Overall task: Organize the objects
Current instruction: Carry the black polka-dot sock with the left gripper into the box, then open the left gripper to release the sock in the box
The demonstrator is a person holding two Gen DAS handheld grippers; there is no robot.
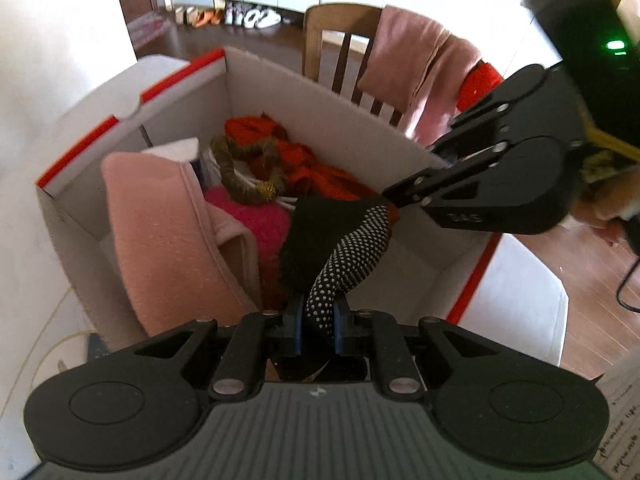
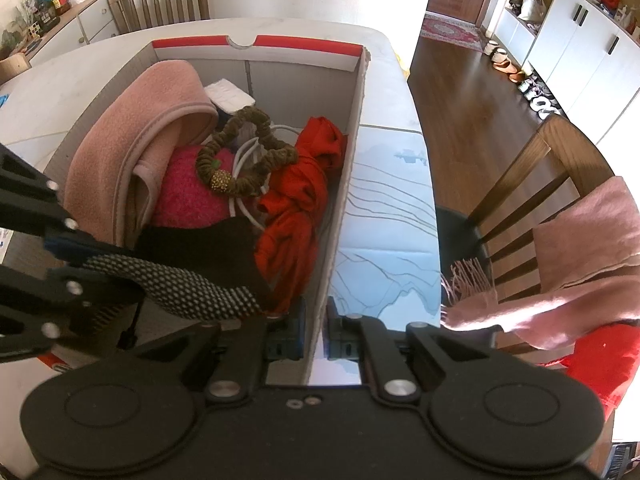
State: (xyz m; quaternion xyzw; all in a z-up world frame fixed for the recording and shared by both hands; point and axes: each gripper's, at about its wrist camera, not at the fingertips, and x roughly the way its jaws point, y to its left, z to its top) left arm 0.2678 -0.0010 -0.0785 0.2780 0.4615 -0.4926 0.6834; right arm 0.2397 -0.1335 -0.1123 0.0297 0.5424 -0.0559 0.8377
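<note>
Both tools clamped: right (image 2: 316, 332) on box wall (image 2: 340, 216), left (image 1: 318, 320) on sock (image 1: 352, 248).

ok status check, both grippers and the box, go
Left gripper shut on black dotted sock, over cardboard box. Right gripper shut on box wall. Box crowded: pink towel, red garment.

"DAS" on the right gripper (image 1: 390, 192) body.
</note>
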